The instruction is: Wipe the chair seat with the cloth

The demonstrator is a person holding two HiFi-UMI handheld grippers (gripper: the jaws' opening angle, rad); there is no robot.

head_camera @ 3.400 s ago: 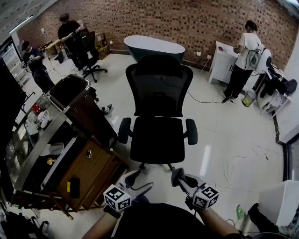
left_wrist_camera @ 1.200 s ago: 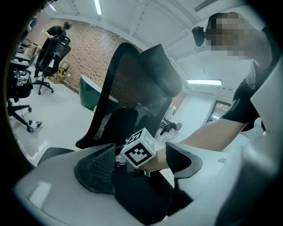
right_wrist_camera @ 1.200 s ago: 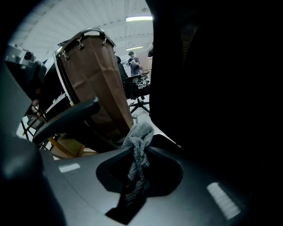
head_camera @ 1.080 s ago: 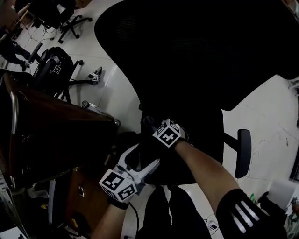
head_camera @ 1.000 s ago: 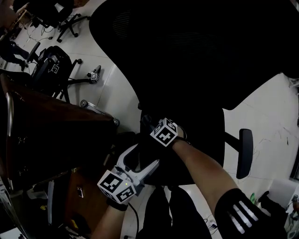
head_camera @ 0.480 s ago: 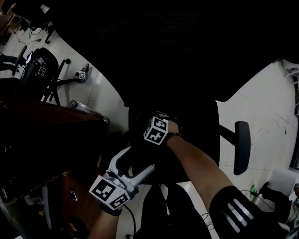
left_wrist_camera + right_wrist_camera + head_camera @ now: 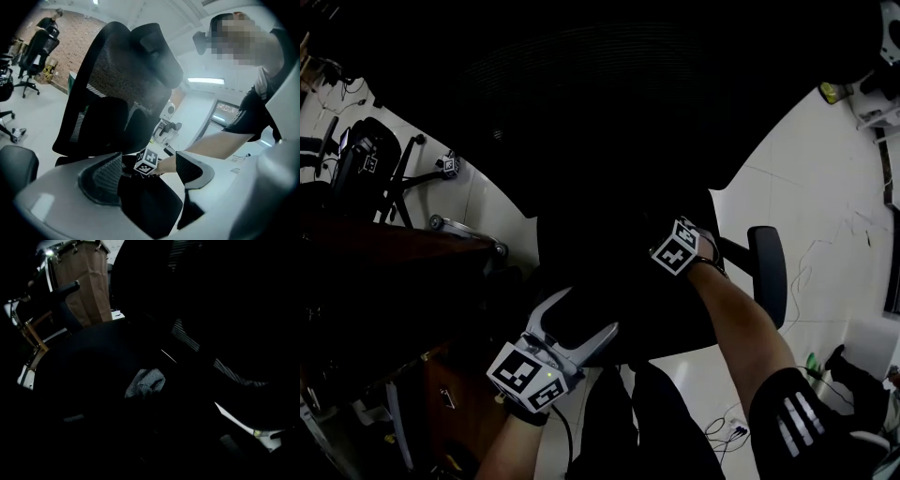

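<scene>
grey cloth (image 7: 145, 383) bunched on black chair seat (image 7: 675, 319), left gripper (image 7: 586, 314) jaws apart, right gripper's (image 7: 664, 242) grip unreadable

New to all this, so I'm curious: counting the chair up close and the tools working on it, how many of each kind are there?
claws: 2, the left claw and the right claw
chair: 1
cloth: 1
total: 4
</scene>
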